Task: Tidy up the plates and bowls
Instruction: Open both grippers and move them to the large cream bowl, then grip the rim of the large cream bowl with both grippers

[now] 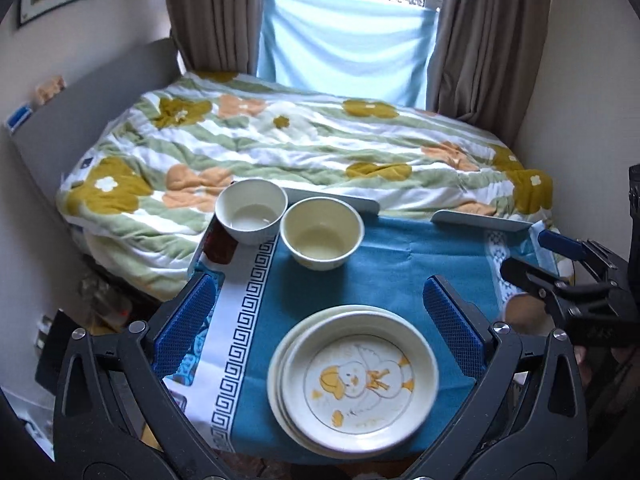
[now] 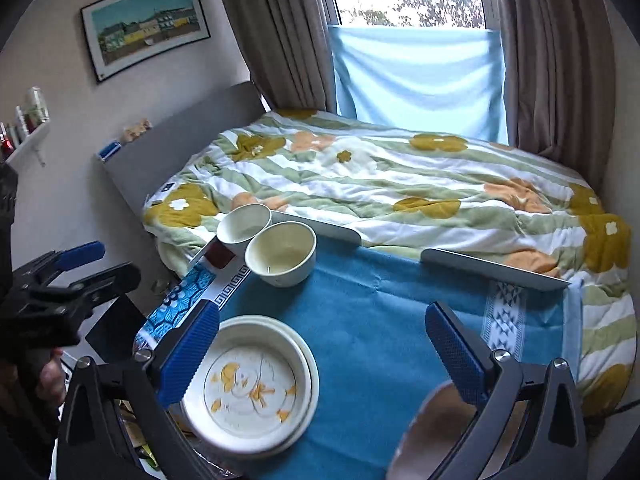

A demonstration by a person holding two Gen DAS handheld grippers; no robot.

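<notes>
Two cream plates (image 1: 352,376) lie stacked on the blue tablecloth (image 1: 400,264); the top one bears a yellow duck drawing. At the cloth's far left stand a white bowl (image 1: 251,210) and a cream bowl (image 1: 322,232), side by side and touching. My left gripper (image 1: 320,324) hovers open above the plate stack and holds nothing. My right gripper (image 2: 324,354) is open too, over the cloth to the right of the plates (image 2: 250,388), with the bowls (image 2: 282,254) beyond it. Each gripper shows at the edge of the other's view.
Grey rails (image 2: 492,268) line the table's far edge, with a gap between them. A bed with a flowered quilt (image 1: 320,148) lies behind, below a curtained window. A blurred tan rounded thing (image 2: 432,432) sits at the near right of the table; what it is cannot be told.
</notes>
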